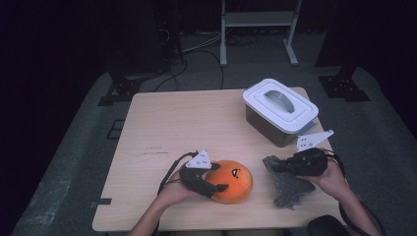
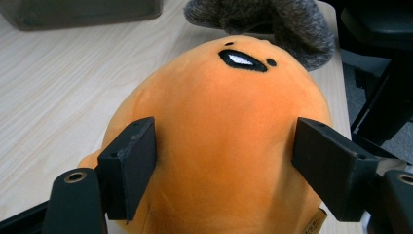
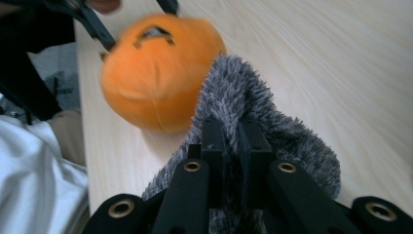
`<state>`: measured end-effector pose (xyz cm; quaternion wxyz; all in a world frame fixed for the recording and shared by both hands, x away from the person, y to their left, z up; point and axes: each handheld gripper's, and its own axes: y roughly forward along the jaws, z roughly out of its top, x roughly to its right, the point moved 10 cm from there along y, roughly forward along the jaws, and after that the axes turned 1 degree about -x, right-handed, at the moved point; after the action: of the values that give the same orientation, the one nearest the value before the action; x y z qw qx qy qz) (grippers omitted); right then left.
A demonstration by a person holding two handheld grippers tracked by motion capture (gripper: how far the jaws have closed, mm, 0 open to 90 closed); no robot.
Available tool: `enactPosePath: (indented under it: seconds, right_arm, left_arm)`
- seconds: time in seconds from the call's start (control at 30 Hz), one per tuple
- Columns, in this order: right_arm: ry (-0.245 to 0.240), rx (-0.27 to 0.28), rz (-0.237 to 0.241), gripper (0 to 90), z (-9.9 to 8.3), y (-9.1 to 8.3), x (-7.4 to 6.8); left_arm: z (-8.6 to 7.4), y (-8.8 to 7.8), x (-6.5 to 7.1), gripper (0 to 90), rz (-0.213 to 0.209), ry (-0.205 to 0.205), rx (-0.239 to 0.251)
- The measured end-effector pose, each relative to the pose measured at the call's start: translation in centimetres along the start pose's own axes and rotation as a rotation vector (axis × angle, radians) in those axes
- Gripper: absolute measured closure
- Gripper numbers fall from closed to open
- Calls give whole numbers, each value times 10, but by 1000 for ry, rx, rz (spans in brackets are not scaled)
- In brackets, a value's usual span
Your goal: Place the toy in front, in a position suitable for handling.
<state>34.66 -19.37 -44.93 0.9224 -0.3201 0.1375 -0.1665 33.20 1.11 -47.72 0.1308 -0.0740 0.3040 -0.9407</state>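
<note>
While the left gripper (image 1: 220, 187) sits with its jaws spread around the orange plush toy (image 1: 230, 180), one black pad on each flank of the round body, the right gripper (image 1: 276, 166) has its jaws pinched tight together on a fold of the grey fuzzy cloth (image 1: 290, 189); in the left gripper view the pads (image 2: 130, 163) lie against the orange fabric (image 2: 224, 131), though I cannot say how firmly they press, since the plush barely dents. The toy rests on the wooden table (image 1: 172, 123) near the front edge, face uppermost; the cloth lies just beside it to the right, part of it on the tabletop and part gathered up toward the closed jaws, as the right gripper view shows with the grey pile (image 3: 243, 102) bunched over them. Behind both, toward the far right corner, stands a lidded white bin (image 1: 279, 110) with a handle, its lid on.

To my eye both things have been taken in hand and neither has gone anywhere yet; what they are bound for I cannot tell; the bin is a fair guess, yet its lid is on and both hands are full. The next move calls for a surer squeeze on the toy before any lift, because a soft round body can slip from wide pads; the cloth, held by one fold, will trail and could drag against the toy.
</note>
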Motion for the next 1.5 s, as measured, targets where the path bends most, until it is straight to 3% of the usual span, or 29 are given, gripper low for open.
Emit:
enactPosePath:
  seconds: [0.17, 0.33, 0.5, 0.7, 0.97, 1.03, 1.27, 1.5]
  right_arm:
    - [-41, 11, 16, 827, 16, 1, -7]
    - [-21, 7, 8, 828, 12, 0, 0]
    - [-9, 19, 10, 828, 12, -2, 3]
    - [-30, 31, 25, 828, 28, 2, 3]
    - [-83, 29, 52, 828, 64, 19, 4]
    - [-98, 19, 58, 828, 74, 25, 4]
    - [-173, -16, 65, 828, 114, 51, 8]
    - [-231, -19, 112, 827, 158, 88, 5]
  left_arm:
    - [0, 0, 0, 239, 0, 2, -2]
    - [-1, 0, 1, 241, -7, 1, -3]
    - [0, 1, 4, 290, -8, 18, 5]
    - [1, 4, 11, 407, -5, 44, 23]
    - [3, 11, 21, 529, 16, 62, 51]
    - [4, 11, 24, 551, 11, 51, 57]
    - [6, 10, 32, 558, -17, 51, 64]
    - [7, 12, 35, 543, 3, 76, 70]
